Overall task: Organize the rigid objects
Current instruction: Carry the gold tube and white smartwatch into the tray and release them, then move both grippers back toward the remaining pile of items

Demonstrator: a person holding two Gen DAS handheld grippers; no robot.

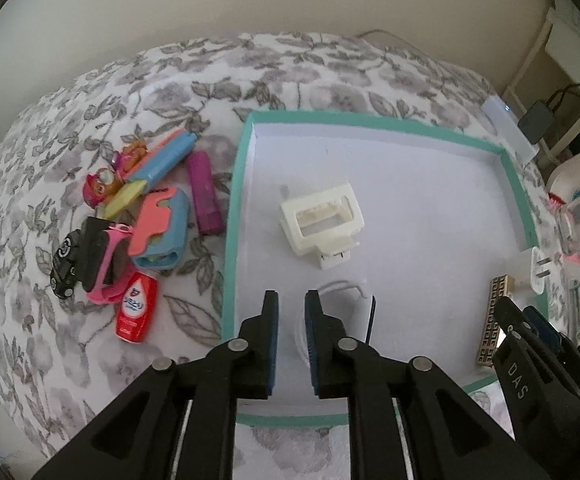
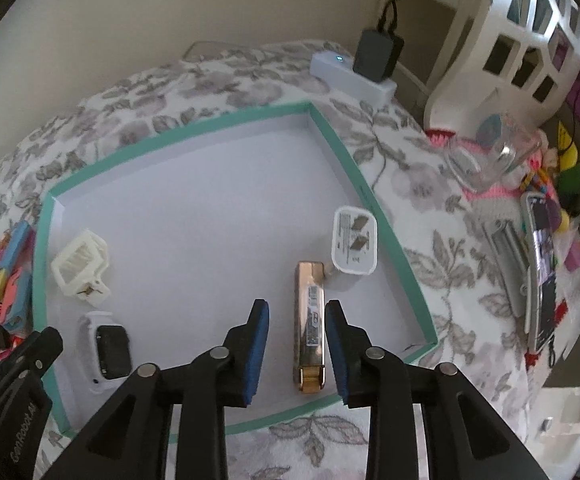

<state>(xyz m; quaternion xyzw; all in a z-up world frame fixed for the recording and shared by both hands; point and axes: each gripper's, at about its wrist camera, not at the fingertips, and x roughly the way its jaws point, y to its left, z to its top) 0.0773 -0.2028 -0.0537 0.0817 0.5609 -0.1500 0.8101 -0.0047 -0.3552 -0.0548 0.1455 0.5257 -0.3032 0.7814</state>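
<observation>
Teal-rimmed tray (image 2: 373,200) holds gold bar (image 2: 309,320), white watch (image 2: 106,350). Right gripper (image 2: 297,346) spread around bar; left gripper (image 1: 291,334) spread, empty, over tray.

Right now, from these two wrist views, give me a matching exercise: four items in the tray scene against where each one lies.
Items:
1. gold bar-shaped case
2. white watch
3. white plug adapter
4. red bottle

Places:
A. outside the tray, on the floral cover
B. between the open right gripper fingers
C. against the tray's right wall
D. in the tray's near left corner, below the cream clip

Pairs: 1-B, 2-D, 3-C, 4-A
</observation>
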